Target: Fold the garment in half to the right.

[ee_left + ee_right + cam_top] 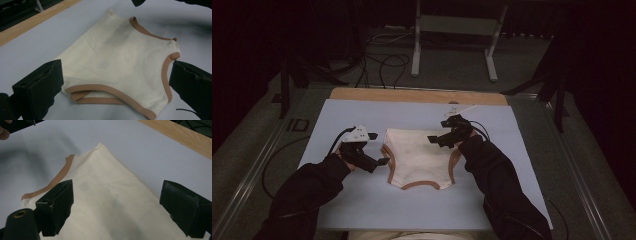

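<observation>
Cream underwear with tan trim (419,157) lying flat mid pale blue surface (492,125), left tool (377,149) jaws apart just beside its left edge, right tool (439,131) jaws apart above its upper right corner

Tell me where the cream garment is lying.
In the high view the cream garment lies flat mid-mat, between the open left gripper and right gripper.
</observation>
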The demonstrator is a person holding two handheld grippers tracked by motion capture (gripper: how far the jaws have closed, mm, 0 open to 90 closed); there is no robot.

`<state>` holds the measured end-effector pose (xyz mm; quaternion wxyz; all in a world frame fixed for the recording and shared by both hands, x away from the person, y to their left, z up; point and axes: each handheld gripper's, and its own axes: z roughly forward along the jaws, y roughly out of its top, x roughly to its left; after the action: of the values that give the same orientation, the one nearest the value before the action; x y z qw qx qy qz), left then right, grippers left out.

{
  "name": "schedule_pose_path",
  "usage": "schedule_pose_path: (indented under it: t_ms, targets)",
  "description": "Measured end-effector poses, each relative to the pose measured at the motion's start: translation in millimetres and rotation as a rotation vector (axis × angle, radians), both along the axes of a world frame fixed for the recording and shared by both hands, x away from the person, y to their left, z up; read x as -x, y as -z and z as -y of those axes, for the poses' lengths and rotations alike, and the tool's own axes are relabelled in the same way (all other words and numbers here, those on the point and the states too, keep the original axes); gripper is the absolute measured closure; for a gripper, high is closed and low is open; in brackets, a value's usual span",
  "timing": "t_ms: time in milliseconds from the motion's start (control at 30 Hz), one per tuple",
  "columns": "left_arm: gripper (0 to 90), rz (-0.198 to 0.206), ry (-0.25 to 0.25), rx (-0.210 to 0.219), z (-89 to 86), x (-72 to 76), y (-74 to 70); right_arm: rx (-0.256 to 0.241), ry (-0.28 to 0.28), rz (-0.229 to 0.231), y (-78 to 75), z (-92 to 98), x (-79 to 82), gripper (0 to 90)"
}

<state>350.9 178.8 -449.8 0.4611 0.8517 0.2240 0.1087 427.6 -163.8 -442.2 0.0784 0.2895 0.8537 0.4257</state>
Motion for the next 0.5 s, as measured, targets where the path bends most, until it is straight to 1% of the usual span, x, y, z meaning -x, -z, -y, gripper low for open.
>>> schedule_pose_path:
  t_ms: [33, 67, 133, 233, 333, 500]
  targets:
    - [0.2, 0.001, 0.023, 0.002, 0.6, 4.2, 0.7, -0.001, -0.004, -0.003, -0.5, -1.7, 0.1, 11.9]
    - [0.2, 0.0, 0.036, -0.004, 0.7, 5.5, 1.1, -0.012, -0.019, -0.013, -0.9, -7.4, -0.1, 11.6]
    - [0.2, 0.002, 0.051, -0.018, 0.8, 7.4, 2.4, -0.013, -0.023, -0.015, -0.7, -9.1, -0.3, 11.6]
    - [0.2, 0.005, 0.067, -0.039, 2.9, 11.3, 5.4, -0.024, -0.044, -0.025, 0.6, -16.2, -0.7, 11.2]
    - [0.2, 0.005, 0.085, -0.046, 5.8, 14.7, 9.1, -0.022, -0.052, -0.029, 1.1, -19.9, -0.8, 10.9]
    - [0.7, 0.004, 0.115, -0.089, 12.9, 19.7, 15.0, -0.016, -0.068, -0.027, 2.8, -28.5, -1.6, 10.8]
